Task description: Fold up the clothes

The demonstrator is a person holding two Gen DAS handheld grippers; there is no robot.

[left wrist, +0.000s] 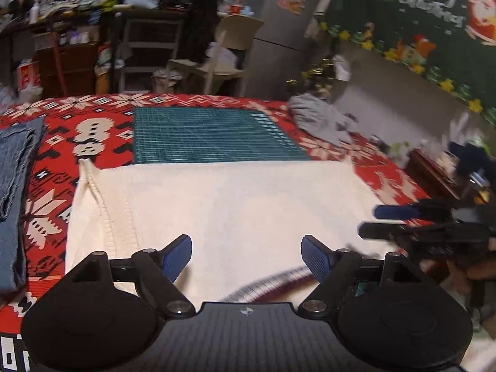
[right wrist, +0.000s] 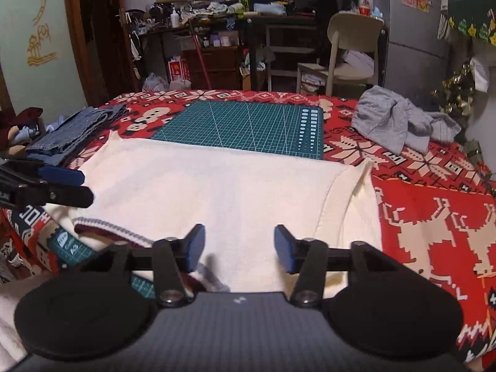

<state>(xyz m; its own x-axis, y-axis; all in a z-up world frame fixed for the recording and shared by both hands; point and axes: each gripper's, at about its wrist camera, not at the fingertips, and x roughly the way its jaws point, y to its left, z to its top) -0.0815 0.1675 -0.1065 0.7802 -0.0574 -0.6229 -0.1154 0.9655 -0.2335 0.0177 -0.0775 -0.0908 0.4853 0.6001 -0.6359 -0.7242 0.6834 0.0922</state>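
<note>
A: What covers the table?

B: A red patterned tablecloth [right wrist: 434, 217]. On it lies the white sweater [right wrist: 217, 192], spread flat, its far edge overlapping the near edge of the green cutting mat [right wrist: 248, 124].

A: So the mat is the marker. What else is around it?

B: Left of the mat, folded blue jeans [right wrist: 71, 133] at the table's edge. Right of the mat, a crumpled grey garment [right wrist: 400, 124]. Behind the mat, off the table, a beige chair [right wrist: 350, 52].

A: And the grippers?

B: Both hover on the near side of the mat, over the sweater's near part. The left gripper [left wrist: 246, 257] has its blue pads spread wide with nothing between them. The right gripper [right wrist: 239, 248] is likewise parted and holds nothing. The sweater's striped hem [right wrist: 117, 229] lies just left of the right gripper.
</note>
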